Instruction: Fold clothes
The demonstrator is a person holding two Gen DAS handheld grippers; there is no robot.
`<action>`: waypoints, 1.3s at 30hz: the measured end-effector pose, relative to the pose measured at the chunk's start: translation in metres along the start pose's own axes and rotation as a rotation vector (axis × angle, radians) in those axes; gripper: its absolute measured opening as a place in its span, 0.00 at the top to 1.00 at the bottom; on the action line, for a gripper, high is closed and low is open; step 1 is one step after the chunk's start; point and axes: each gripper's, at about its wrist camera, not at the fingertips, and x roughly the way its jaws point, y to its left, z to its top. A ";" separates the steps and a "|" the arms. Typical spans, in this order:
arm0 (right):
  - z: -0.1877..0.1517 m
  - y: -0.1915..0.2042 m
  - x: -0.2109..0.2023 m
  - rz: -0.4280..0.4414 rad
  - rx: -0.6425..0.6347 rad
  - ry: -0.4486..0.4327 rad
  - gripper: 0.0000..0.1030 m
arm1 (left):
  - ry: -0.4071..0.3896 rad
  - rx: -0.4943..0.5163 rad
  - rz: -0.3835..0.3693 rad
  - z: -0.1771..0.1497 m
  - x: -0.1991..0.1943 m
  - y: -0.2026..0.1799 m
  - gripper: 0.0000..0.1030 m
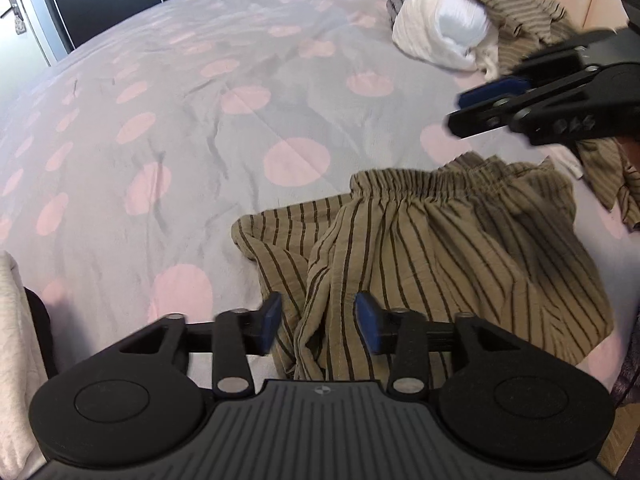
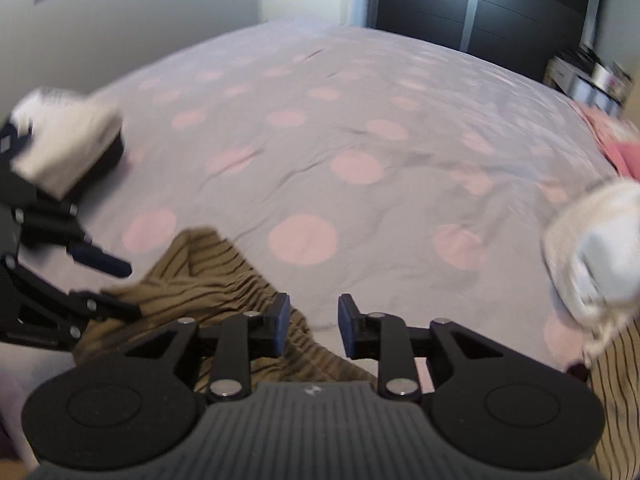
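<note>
Brown striped shorts (image 1: 432, 248) lie crumpled on the bed near its front edge, elastic waistband at the far side. My left gripper (image 1: 318, 326) is open, its blue pads either side of a fold of the shorts' leg, not closed on it. My right gripper (image 2: 310, 326) is open and empty above the waistband edge of the shorts (image 2: 208, 284). It shows in the left wrist view (image 1: 484, 104) at the right, above the shorts. The left gripper (image 2: 108, 284) shows at the left of the right wrist view.
The bed sheet (image 1: 200, 128) is grey with pink dots. A pile of white cloth (image 1: 440, 36) and more striped cloth (image 1: 516, 4) lies at the far right. A light folded garment (image 2: 68, 144) lies at the left. Dark wardrobes (image 2: 480, 4) stand behind the bed.
</note>
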 end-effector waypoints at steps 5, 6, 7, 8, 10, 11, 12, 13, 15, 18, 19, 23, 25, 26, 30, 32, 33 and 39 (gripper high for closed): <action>-0.024 -0.026 -0.031 0.010 0.151 0.018 0.70 | -0.029 0.014 -0.025 -0.015 -0.019 0.002 0.58; -0.031 -0.030 -0.036 0.015 0.178 0.033 0.68 | -0.029 0.019 -0.030 -0.019 -0.021 0.002 0.58; -0.040 -0.033 -0.040 0.021 0.206 0.050 0.65 | -0.027 0.024 -0.035 -0.023 -0.024 0.001 0.58; -0.048 -0.035 -0.043 0.027 0.233 0.068 0.63 | -0.023 0.029 -0.041 -0.028 -0.026 0.000 0.57; -0.065 -0.036 -0.047 0.047 0.279 0.102 0.56 | -0.018 0.039 -0.054 -0.039 -0.031 -0.003 0.56; -0.073 -0.035 -0.049 0.062 0.298 0.118 0.53 | -0.012 0.046 -0.060 -0.044 -0.031 -0.004 0.54; -0.080 -0.033 -0.051 0.079 0.315 0.134 0.50 | -0.007 0.052 -0.065 -0.050 -0.032 -0.005 0.52; -0.088 -0.030 -0.052 0.099 0.326 0.152 0.49 | 0.001 0.060 -0.069 -0.055 -0.031 -0.007 0.52; -0.102 -0.022 -0.054 0.143 0.327 0.192 0.47 | 0.023 0.078 -0.052 -0.065 -0.026 -0.010 0.52; -0.119 -0.006 -0.054 0.195 0.297 0.252 0.40 | 0.029 0.074 -0.034 -0.072 -0.018 -0.011 0.52; -0.124 -0.001 -0.053 0.210 0.281 0.276 0.38 | 0.026 0.069 -0.031 -0.073 -0.016 -0.010 0.52; -0.137 0.020 -0.047 0.239 0.200 0.341 0.35 | 0.003 0.073 -0.044 -0.071 -0.006 -0.011 0.53; -0.140 0.029 -0.044 0.239 0.153 0.350 0.36 | 0.002 0.094 -0.056 -0.069 -0.004 -0.013 0.66; -0.142 0.032 -0.043 0.232 0.128 0.353 0.38 | 0.008 0.091 -0.060 -0.068 -0.005 -0.012 0.73; -0.145 0.031 -0.039 0.193 0.062 0.369 0.89 | 0.030 0.078 -0.079 -0.060 -0.010 -0.008 0.93; -0.147 0.023 -0.038 0.185 0.075 0.382 0.93 | 0.041 0.072 -0.088 -0.057 -0.013 -0.006 0.95; -0.147 0.019 -0.039 0.177 0.081 0.384 0.95 | 0.046 0.069 -0.093 -0.055 -0.015 -0.005 0.95; -0.150 0.002 -0.042 0.157 0.136 0.372 0.95 | 0.084 0.056 -0.110 -0.056 -0.009 0.001 0.94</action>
